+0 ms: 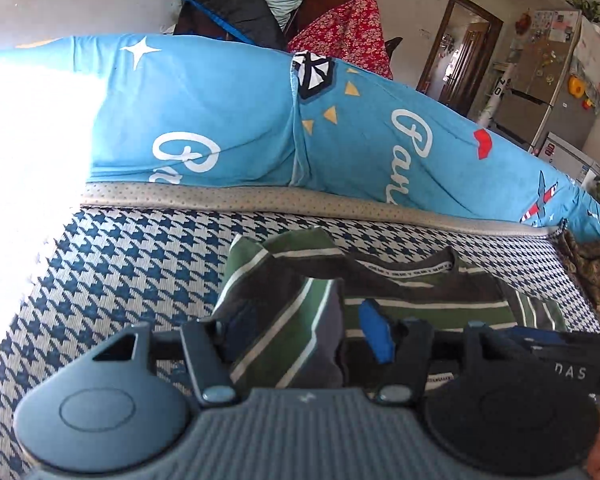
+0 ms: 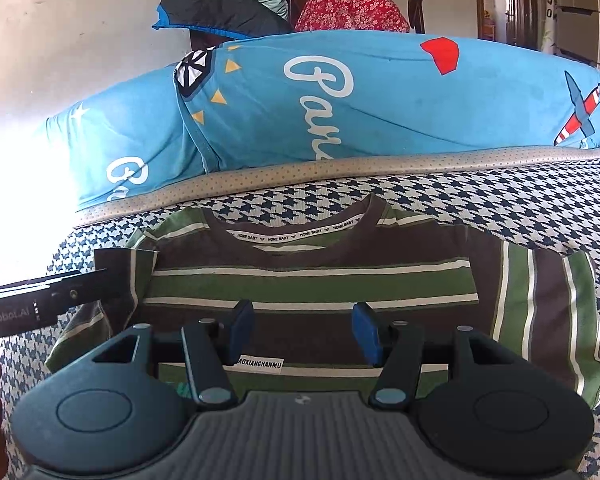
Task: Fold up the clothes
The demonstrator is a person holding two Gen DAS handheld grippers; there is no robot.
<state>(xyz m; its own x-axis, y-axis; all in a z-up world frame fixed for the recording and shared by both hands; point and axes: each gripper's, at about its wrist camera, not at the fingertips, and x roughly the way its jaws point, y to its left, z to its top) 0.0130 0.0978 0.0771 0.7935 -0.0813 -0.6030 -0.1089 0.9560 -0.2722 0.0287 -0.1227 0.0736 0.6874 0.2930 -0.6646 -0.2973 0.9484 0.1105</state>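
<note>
Left hand-held gripper [image 1: 304,336] fingers half hidden in striped shirt [image 2: 308,280] sleeve.

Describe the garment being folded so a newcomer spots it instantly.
Start at the long blue cushion with white script. In front of it, on the houndstooth cover, lies the striped T-shirt. It alone has green, brown and white bands.

Harsh daylight blown out white at left in both views, fisheye-bent edges, sharp centre
</note>
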